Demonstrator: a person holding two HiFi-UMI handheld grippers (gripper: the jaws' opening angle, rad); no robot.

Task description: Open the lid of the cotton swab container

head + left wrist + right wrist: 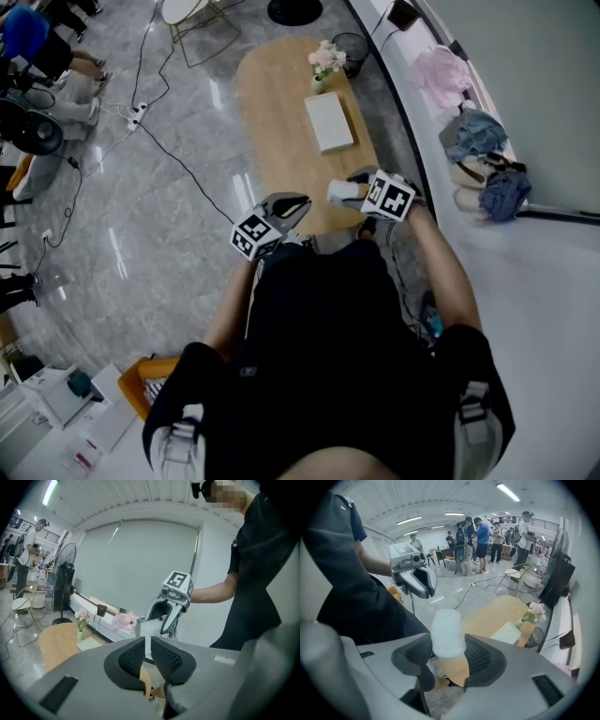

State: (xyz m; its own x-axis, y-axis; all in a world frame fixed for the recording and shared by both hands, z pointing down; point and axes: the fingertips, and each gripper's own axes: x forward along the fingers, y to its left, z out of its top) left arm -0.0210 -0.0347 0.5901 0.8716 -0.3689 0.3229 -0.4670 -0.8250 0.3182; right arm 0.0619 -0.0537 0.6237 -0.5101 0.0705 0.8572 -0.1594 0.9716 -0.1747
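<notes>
Two grippers meet above the near end of the wooden surface (pixel 281 103) in the head view. The right gripper (pixel 361 194) carries the cotton swab container (pixel 342 192) lifted clear, and the left gripper (pixel 291 211) is just beside it.

Left gripper view: its jaws are together and empty, aimed at the container, likely poised for the lid.

Right gripper view: its jaws are clamped round the container's body, steadying it. The white box (pixel 506 632) and flowers (pixel 533 612) sit well apart; nothing obstructs.

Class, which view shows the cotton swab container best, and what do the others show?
The right gripper view: the container fills the middle, clamped between the right tool's jaws. The head view shows only a small white shape beside that tool. The left gripper view shows it farther off, partly behind the left tool's jaws.
</notes>
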